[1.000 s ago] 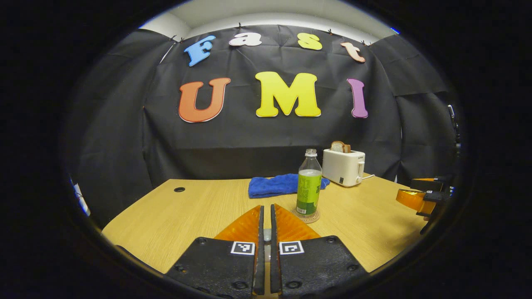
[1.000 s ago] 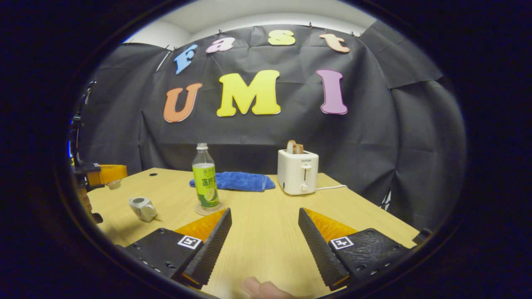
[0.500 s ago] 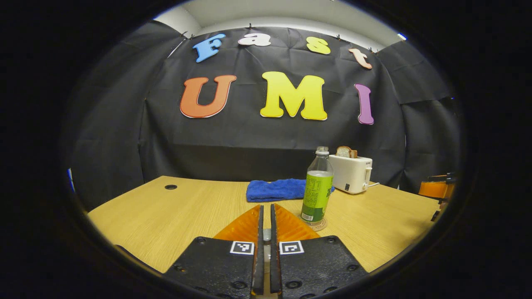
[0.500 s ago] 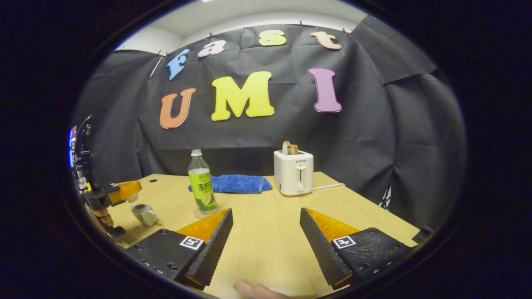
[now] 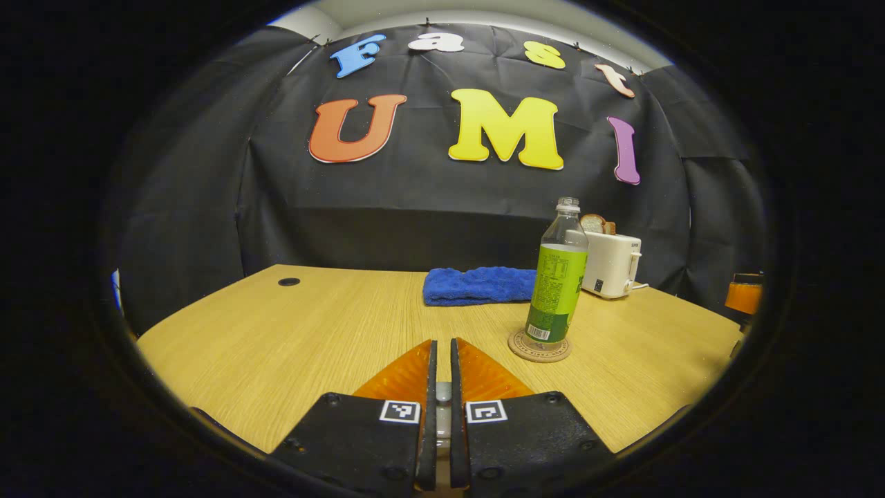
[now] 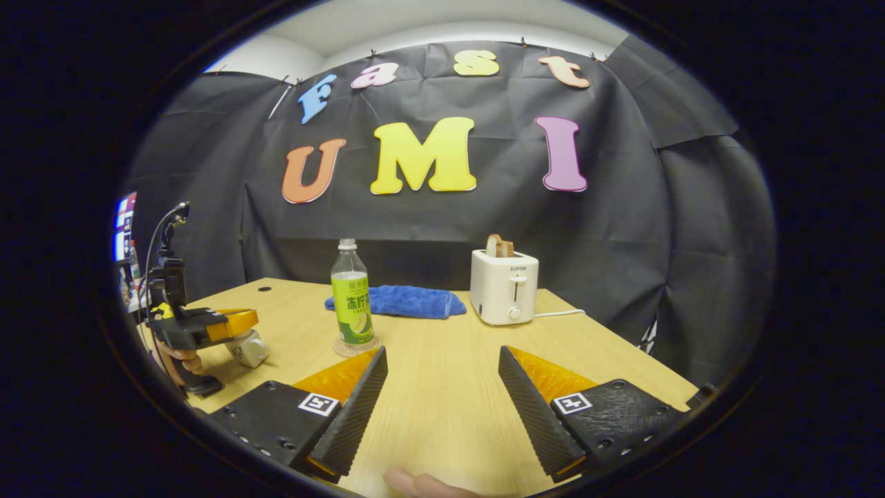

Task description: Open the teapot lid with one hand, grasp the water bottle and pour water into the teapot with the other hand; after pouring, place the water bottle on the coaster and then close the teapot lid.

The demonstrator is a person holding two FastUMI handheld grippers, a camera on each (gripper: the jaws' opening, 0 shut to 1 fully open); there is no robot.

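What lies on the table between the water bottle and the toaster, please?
A blue towel lies behind the gap between the water bottle and the toaster; the right gripper view shows bare table directly between them.

Green-labelled clear water bottle point(image 5: 557, 277), tan coaster point(image 5: 539, 346), blue towel point(image 6: 401, 301), white toaster point(image 6: 503, 288) — pale wood-grain table point(image 5: 290, 332).

On the light wood-grain tabletop point(image 6: 442, 387) stand 1 clear plastic water bottle with a green label point(image 6: 352, 302), 1 round cork coaster point(image 5: 540, 346) under it, 1 folded blue towel point(image 6: 404, 302), 1 white toaster point(image 6: 503, 286) with what looks like 1 slice of bread point(image 6: 499, 245) in its slot, and 1 small white teapot point(image 6: 247, 348). There are 2 grippers: the left gripper point(image 6: 238, 320) and the right gripper point(image 6: 442, 387), each with 2 fingers. 1 round dark hole point(image 5: 289, 281) marks the tabletop.
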